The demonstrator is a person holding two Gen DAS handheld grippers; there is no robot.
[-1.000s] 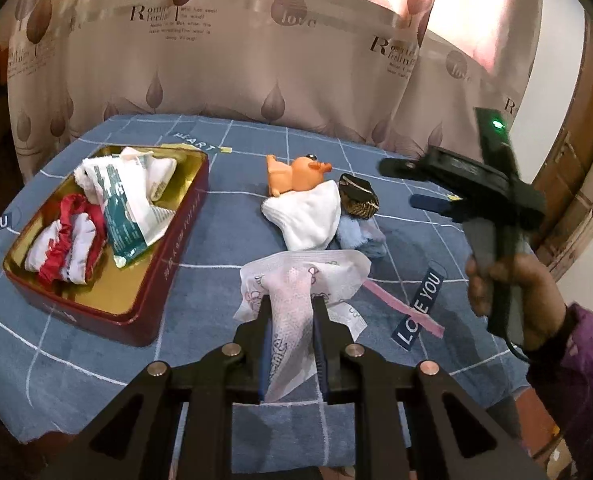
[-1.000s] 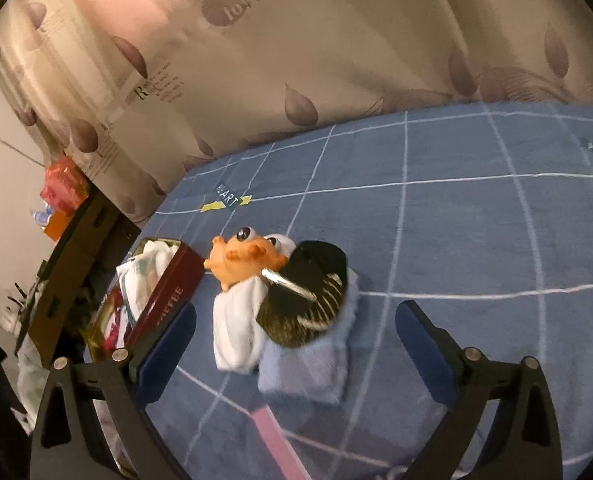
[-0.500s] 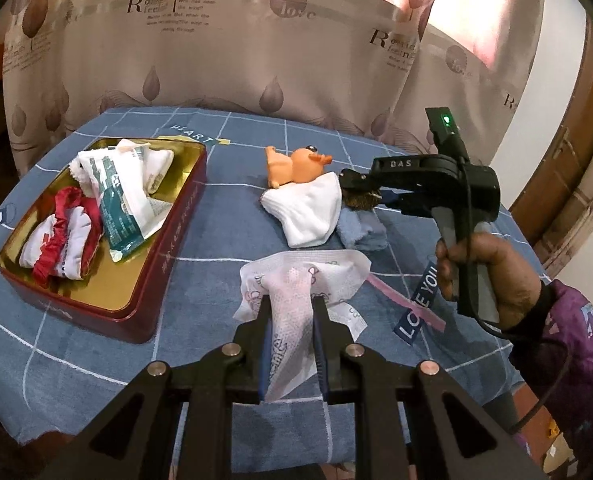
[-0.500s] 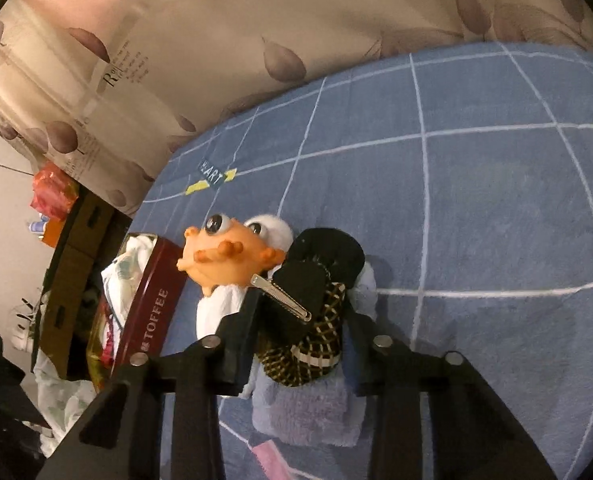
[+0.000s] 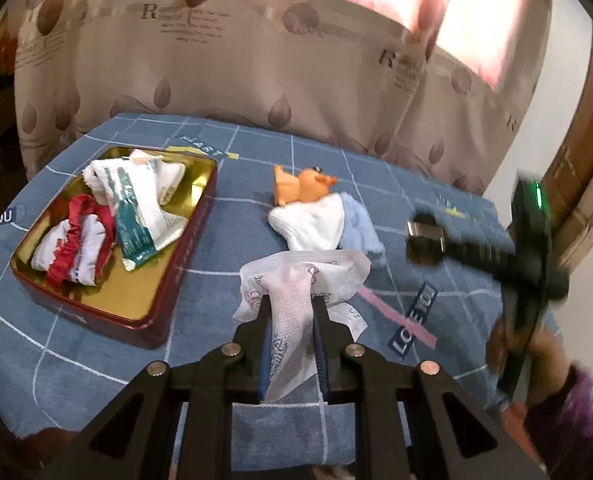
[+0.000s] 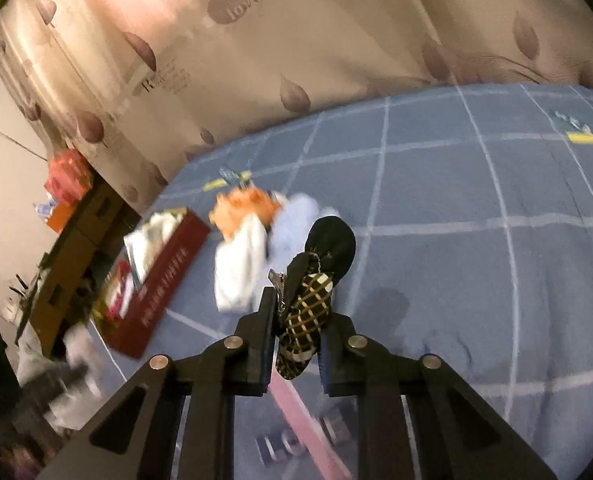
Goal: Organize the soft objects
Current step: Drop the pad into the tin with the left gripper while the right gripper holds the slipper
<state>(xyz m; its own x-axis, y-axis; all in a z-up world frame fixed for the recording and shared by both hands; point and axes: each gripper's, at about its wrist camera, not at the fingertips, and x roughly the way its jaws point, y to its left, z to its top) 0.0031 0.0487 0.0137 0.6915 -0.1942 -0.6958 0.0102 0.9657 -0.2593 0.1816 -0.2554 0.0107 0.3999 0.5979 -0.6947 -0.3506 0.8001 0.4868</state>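
Note:
My left gripper [image 5: 292, 312] is shut on a white printed wrapper [image 5: 296, 280] held over the blue cloth. My right gripper [image 6: 296, 312] is shut on a black checked sock [image 6: 316, 292] with a metal clip and holds it lifted off the pile. In the left wrist view the right gripper [image 5: 424, 240] shows blurred at right with the sock. An orange plush toy [image 5: 302, 190], a white cloth [image 5: 314, 226] and a light blue cloth [image 5: 358, 228] lie together mid-table. A red tin [image 5: 168, 284] at left holds a red-and-white cloth [image 5: 72, 246] and white packets [image 5: 136, 200].
The table has a blue grid-patterned cloth [image 6: 476, 264] with a pink strip [image 5: 392, 314] and a "LOVE YOU" label [image 5: 414, 316]. A beige curtain [image 5: 256, 64] hangs behind. Cardboard boxes and clutter [image 6: 68, 208] stand beyond the table's left side.
My right gripper closed on the black checked sock and lifted it off the pile, moving right and back. My left gripper still holds the wrapper.

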